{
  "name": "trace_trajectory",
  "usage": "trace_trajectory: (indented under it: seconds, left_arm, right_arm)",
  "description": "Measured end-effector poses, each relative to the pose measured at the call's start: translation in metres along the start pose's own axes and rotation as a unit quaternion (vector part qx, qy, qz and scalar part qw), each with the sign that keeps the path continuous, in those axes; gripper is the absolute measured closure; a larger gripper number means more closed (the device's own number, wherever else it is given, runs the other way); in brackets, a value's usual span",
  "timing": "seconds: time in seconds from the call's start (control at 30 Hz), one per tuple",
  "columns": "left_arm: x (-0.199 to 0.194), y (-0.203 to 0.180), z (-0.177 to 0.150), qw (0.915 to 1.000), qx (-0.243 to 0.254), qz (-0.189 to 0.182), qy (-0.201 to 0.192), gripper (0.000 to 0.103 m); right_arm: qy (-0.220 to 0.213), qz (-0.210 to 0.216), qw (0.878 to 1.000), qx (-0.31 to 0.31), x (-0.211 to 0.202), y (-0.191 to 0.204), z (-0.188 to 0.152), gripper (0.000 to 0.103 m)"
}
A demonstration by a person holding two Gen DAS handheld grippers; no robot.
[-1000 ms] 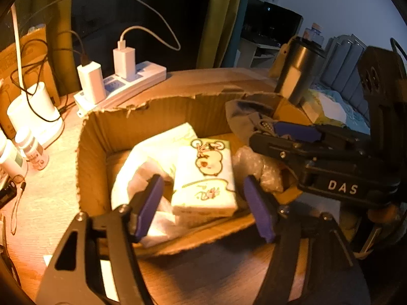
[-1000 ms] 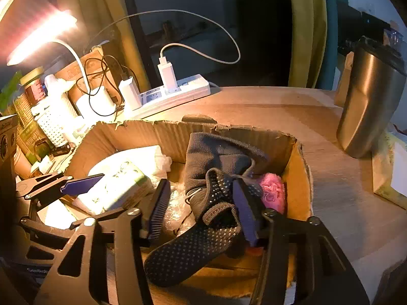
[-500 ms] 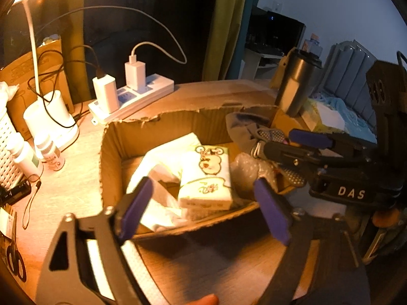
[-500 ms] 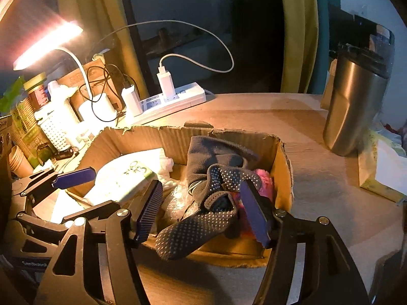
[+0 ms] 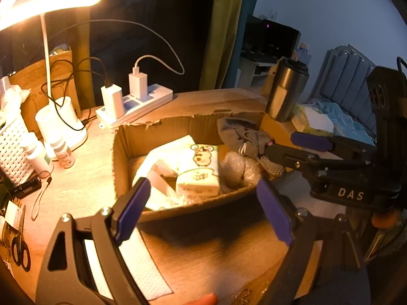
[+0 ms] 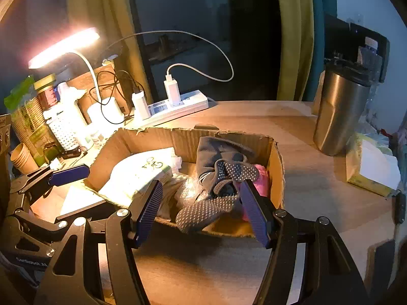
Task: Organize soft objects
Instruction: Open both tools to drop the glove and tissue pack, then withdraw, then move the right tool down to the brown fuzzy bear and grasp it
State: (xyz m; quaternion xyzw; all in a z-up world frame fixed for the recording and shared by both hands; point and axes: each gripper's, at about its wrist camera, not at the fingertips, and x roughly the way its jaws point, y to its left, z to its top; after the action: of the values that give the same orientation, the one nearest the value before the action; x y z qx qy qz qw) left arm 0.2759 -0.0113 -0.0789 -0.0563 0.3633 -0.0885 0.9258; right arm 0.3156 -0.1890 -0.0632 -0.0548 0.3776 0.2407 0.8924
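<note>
A torn cardboard box (image 5: 119,157) holds a printed tissue pack (image 5: 201,167), white wrapping, crumpled clear plastic (image 5: 236,167), grey dotted socks (image 6: 216,198) and something pink (image 6: 263,180). One sock droops over the box's front edge (image 6: 229,231). My left gripper (image 5: 203,185) hovers in front of the box, open, with nothing between its purple pads. My right gripper (image 6: 201,185) is open too, just short of the box's front edge. The drooping sock lies in line with its gap, and the pads do not press on it. In the left wrist view the right gripper (image 5: 287,143) reaches in from the right.
A power strip (image 5: 137,104) with chargers and cables lies behind the box. A lit desk lamp (image 5: 51,0), a white basket (image 5: 10,150) and small bottles crowd the left. A steel tumbler (image 6: 338,111) and a tissue box (image 6: 371,170) stand right. White paper (image 5: 142,261) lies in front.
Both grippers have drawn back and upward from the box. The left jaws widened away from the tissue pack. The right jaws widened and the dotted sock stayed draped on the box edge.
</note>
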Motion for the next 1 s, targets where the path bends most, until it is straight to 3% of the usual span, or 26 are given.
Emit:
trace_trajectory:
  seconds: [1.0]
  left_arm:
    - [-0.068,0.001,-0.048,0.9995,-0.002,-0.007,-0.030,0.016]
  right_arm:
    - [-0.020,-0.011,1.000,-0.017,-0.058,0.051,-0.039,0.036]
